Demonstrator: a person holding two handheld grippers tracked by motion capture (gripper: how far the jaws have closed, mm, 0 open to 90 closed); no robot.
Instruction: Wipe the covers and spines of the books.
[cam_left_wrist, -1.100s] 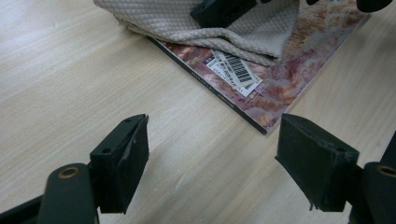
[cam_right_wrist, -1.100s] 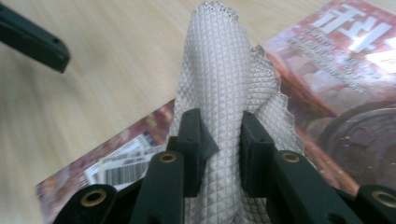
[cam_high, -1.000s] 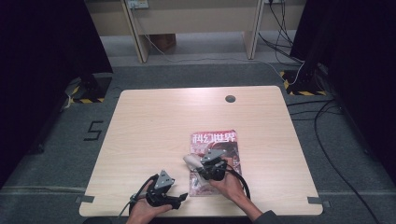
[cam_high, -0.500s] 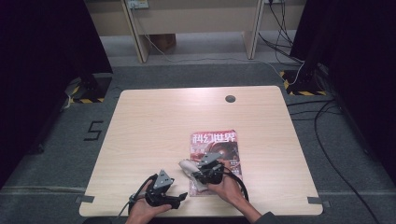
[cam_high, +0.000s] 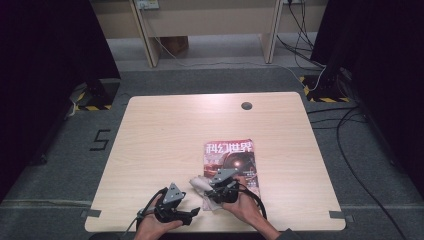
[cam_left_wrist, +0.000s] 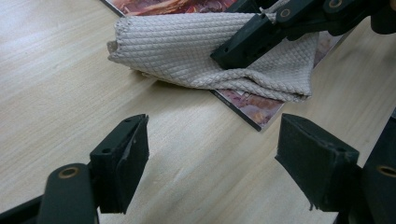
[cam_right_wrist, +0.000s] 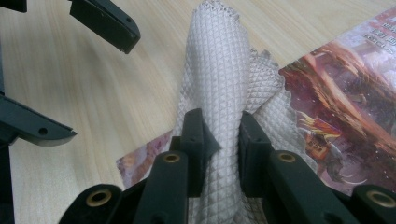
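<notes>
Both tools sit near the front edge of the pale wooden worktop (cam_high: 165, 130), which carries everything I handle. On it lies the magazine (cam_high: 235, 159), flat, its near-left corner under the cloth (cam_left_wrist: 196, 51). That cloth is a beige quilted rag, bunched up, lying partly on the magazine's corner and partly on the bare wood. My right tool (cam_right_wrist: 219, 140) pinches a raised fold of the cloth between its two black jaws, pads pressed on the fabric. My left tool (cam_left_wrist: 212, 154) rests just beside it, jaws spread wide over bare wood, close to the cloth but apart from it.
</notes>
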